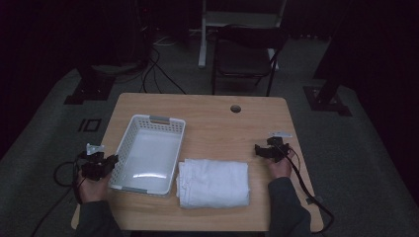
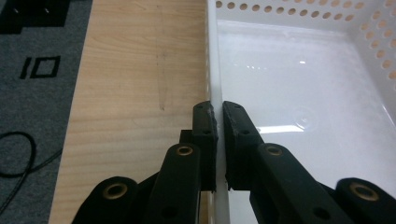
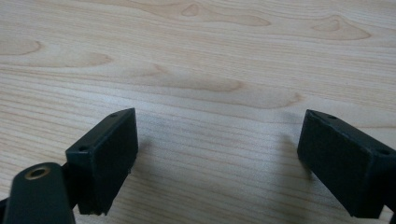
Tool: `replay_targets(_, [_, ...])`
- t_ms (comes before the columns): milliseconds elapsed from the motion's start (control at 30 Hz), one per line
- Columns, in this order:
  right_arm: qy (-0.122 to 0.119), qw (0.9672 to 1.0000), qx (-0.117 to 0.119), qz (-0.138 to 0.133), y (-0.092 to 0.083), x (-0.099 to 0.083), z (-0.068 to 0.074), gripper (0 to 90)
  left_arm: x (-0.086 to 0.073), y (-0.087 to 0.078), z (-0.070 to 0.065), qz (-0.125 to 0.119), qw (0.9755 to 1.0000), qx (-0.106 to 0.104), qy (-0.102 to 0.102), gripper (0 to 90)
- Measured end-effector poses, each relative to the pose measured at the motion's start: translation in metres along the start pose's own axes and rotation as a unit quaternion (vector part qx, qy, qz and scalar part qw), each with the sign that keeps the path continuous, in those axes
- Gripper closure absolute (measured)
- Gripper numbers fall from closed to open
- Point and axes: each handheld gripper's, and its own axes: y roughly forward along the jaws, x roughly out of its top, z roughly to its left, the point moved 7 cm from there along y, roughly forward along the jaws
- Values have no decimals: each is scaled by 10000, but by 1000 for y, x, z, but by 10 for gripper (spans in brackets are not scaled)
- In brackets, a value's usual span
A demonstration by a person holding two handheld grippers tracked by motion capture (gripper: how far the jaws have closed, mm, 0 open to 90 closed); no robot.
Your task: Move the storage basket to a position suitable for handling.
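One wooden table [image 1: 212,111] carried one white perforated basket [image 1: 129,140] at nine o'clock and one folded white towel [image 1: 213,182] at six o'clock, just beside the basket's right wall. Beyond the table, at twelve o'clock, stood one dark chair [image 1: 244,57]. The left gripper [image 2: 217,114] had its jaws pinched together on the basket's left rim. At three o'clock the right gripper [image 3: 217,149] hung over bare tabletop, jaws wide apart, holding nothing.

basket [image 2: 299,84] cut off at right, chair [image 1: 244,57] lost in darkness
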Motion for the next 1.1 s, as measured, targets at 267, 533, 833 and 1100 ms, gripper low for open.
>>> replay_targets(267, [-9, 10000, 6, -3, 0, 0, 0, 121, 12, 13, 1, -111, 9999, -96, 18, 839])
replay_targets(533, [-7, 10000, 7, -1, 0, 0, 0, 122, 19, 22, -1, -184, 9997, -144, 4, 839])
replay_targets(833, [-8, 10000, 7, -1, 0, 0, 0, 121, 37, 40, -6, -61, 9999, -113, 110, 839])
replay_targets(1100, [-11, 10000, 9, -1, 0, 0, 0, 122, 54, 56, -9, -33, 9997, -138, 180, 839])
